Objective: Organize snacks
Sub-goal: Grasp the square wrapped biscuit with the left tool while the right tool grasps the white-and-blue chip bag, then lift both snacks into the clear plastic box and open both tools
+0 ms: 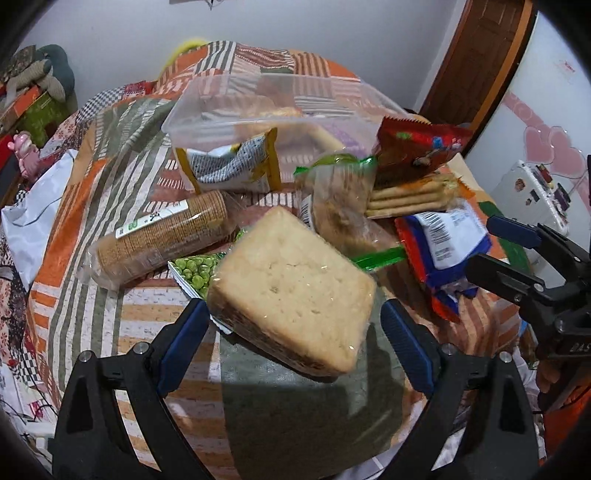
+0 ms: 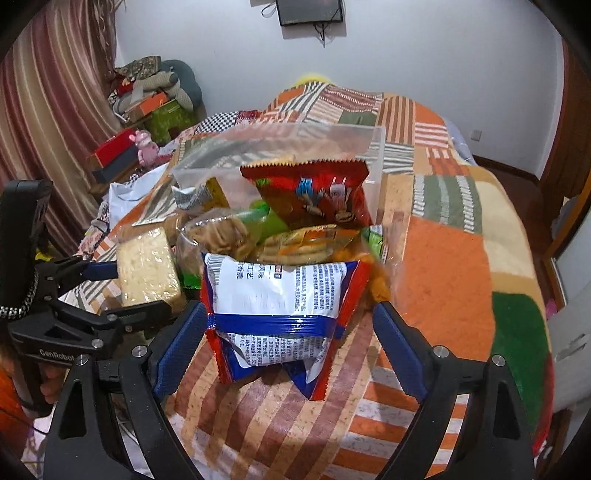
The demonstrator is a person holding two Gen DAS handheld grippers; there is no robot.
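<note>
Snacks (image 1: 332, 206) mostly lie heaped on the quilt (image 1: 110, 155) before the clear tub (image 1: 207, 110), which holds few, while left gripper (image 1: 295, 314) and right gripper (image 2: 288, 325) gape around packets, unclamped.

- A patchwork quilt (image 2: 443, 236) covered the bed.
- White walls (image 2: 424, 55) stood behind; a dark screen (image 2: 310, 11) hung high.
- Striped curtains (image 2: 48, 110) hung left.
- A wooden door (image 1: 484, 55) stood right.

Wrapped snacks (image 1: 291, 284) heaped before clear tub (image 1: 207, 110), on quilt
</note>
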